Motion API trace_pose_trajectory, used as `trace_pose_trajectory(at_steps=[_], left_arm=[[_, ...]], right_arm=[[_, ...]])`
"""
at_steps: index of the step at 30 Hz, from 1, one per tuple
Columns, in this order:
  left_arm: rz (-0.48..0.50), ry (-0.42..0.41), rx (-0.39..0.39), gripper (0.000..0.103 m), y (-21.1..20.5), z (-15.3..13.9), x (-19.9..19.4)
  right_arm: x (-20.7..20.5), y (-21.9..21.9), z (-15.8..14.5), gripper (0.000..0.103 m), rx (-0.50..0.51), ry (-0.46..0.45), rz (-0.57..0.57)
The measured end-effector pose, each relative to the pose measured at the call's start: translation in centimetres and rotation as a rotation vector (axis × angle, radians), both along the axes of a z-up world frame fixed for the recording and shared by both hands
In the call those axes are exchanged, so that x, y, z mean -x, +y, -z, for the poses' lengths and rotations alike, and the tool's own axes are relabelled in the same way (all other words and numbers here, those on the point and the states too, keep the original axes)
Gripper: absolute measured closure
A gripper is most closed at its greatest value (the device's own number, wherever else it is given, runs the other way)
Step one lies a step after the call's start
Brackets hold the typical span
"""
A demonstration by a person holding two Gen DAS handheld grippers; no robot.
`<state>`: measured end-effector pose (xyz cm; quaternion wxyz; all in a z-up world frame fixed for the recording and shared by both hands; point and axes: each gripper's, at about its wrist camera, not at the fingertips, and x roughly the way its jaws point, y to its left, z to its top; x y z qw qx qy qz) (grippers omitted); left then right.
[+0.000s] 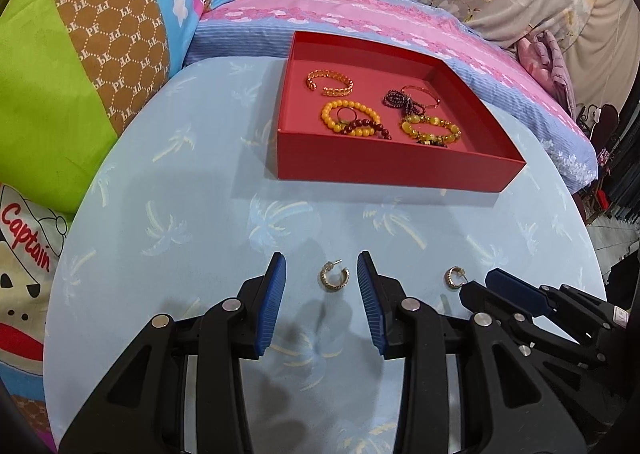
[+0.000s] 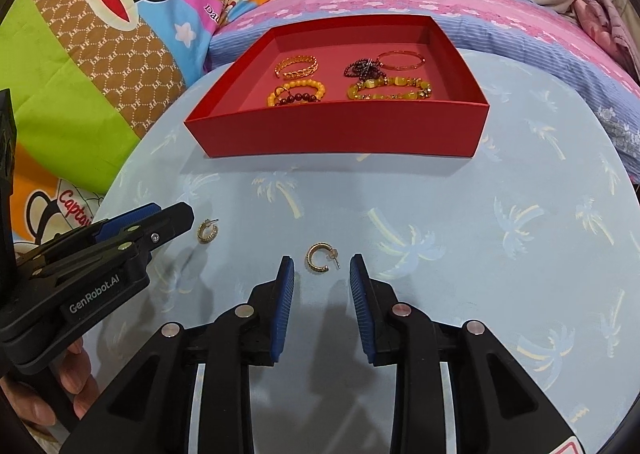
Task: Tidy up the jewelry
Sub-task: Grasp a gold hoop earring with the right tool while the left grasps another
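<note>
Earrings lie loose on the pale blue palm-print surface (image 1: 168, 190), two small gold C-shaped hoops, well short of the red box (image 1: 400, 174) that already holds the bracelets (image 1: 352, 122). Left earring (image 1: 334, 277) sits between the pads of the left tongs (image 1: 322, 304), just ahead of their tips; right earring (image 2: 319, 257) sits the same way before the right tongs (image 2: 322, 302). Both tongs are open and grip nothing, and neither pad touches a hoop. Each hoop lies flat, so it has no real long axis beyond its thin post. In the left wrist view the left hoop's gap faces the upper left, with the post sticking out toward the upper right, on the box side. In the right wrist view the right hoop's gap faces right and its post juts toward the right pad. The step in hand looks like a twin pick-up, one hoop per tong. To do it well, I would bring the tips low to the cloth, centre each hoop between the pads, and close across the curved band, not on the post, which could slip or bend. A flat thin ring on soft cloth may skid or tip, so close slowly, then lift straight before carrying it to a free spot in the box.
</note>
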<state>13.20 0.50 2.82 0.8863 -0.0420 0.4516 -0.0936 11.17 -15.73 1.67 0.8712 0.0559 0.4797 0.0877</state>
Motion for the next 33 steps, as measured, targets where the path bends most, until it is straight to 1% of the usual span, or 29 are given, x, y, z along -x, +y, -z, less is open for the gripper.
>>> trace_pose_trajectory(at_steps=[7, 14, 18, 20, 21, 23, 33], left_arm=[[0.003, 0.011, -0.002, 0.062, 0.1, 0.7, 0.2], [0.009, 0.022, -0.007, 0.062, -0.1, 1.1, 0.3], [0.011, 0.026, -0.013, 0.062, -0.2, 1.3, 0.1], [0.012, 0.027, -0.017, 0.062, -0.4, 1.4, 0.0], [0.012, 0.028, -0.018, 0.062, -0.4, 1.4, 0.0], [0.011, 0.03, -0.022, 0.062, -0.5, 1.6, -0.1], [0.022, 0.024, -0.047, 0.063, -1.1, 2.2, -0.1]], right_arm=[[-0.7, 0.7, 0.8, 0.074, 0.027, 0.0, -0.013], [-0.8, 1.4, 1.3, 0.074, 0.072, -0.011, -0.027], [-0.8, 1.9, 1.4, 0.078, 0.116, -0.024, -0.034], [-0.7, 2.0, 1.4, 0.08, 0.138, -0.031, -0.034], [-0.7, 2.0, 1.4, 0.083, 0.146, -0.033, -0.034], [-0.7, 1.9, 1.4, 0.086, 0.147, -0.032, -0.032], [-0.2, 1.2, 1.3, 0.086, 0.126, -0.018, -0.01]])
